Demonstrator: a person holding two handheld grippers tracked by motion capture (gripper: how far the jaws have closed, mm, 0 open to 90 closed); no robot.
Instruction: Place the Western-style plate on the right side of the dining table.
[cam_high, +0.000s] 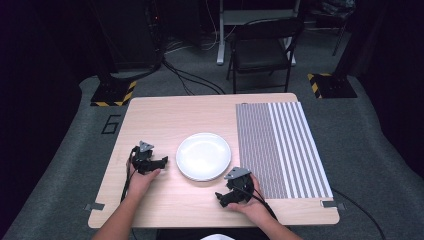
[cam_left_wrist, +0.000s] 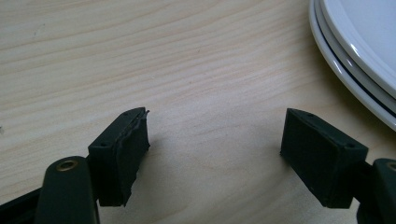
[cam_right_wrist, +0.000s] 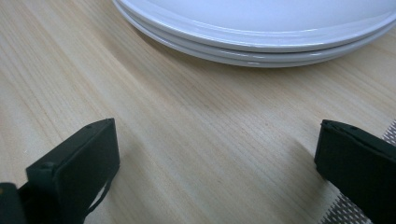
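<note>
A stack of white plates (cam_high: 203, 156) sits in the middle of the light wooden table (cam_high: 165, 115). My left gripper (cam_high: 158, 163) rests on the wood just left of the stack, open, with bare table between its jaws. In the left gripper view the left gripper (cam_left_wrist: 217, 126) has the plates' rims (cam_left_wrist: 355, 56) at the upper right. My right gripper (cam_high: 231, 190) lies on the table at the stack's near right, also open and holding nothing. The right gripper view looks past the right gripper (cam_right_wrist: 217, 135) at the stacked rims (cam_right_wrist: 261, 42), a short way ahead.
A grey and white striped mat (cam_high: 280, 147) covers the right part of the table; its corner (cam_right_wrist: 388, 133) shows beside the right jaw. A black chair (cam_high: 262, 52) and stand bases with yellow-black tape stand on the floor beyond the far edge.
</note>
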